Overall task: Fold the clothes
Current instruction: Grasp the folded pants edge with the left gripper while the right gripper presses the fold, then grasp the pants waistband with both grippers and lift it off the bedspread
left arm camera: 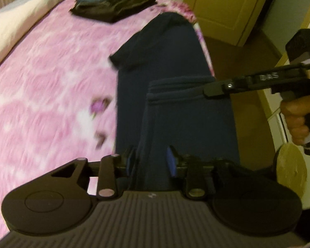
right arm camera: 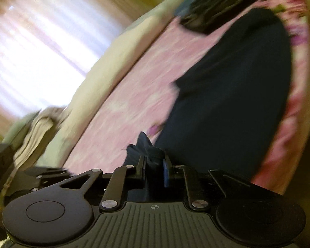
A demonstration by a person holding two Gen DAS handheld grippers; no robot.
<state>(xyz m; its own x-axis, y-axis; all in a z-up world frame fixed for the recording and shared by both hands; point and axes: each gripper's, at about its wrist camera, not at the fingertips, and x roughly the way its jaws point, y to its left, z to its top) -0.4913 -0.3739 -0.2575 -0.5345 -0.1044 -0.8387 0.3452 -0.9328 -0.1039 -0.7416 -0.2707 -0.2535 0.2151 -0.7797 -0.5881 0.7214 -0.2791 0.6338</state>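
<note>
Pink floral bedspread (left arm camera: 51,72), yellowish door (left arm camera: 227,6) nr.

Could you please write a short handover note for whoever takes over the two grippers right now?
Left gripper: shut on the near edge of the navy garment.
Right gripper: shut on a bunched bit of the same garment's edge.
The garment lies lengthwise along the side of the pink bedspread, its near end lifted.
Done: a stack of folded dark clothes sits at the far end of the bed.
Left: carry the held end over to fold the garment, then probably add it to the stack.
</note>
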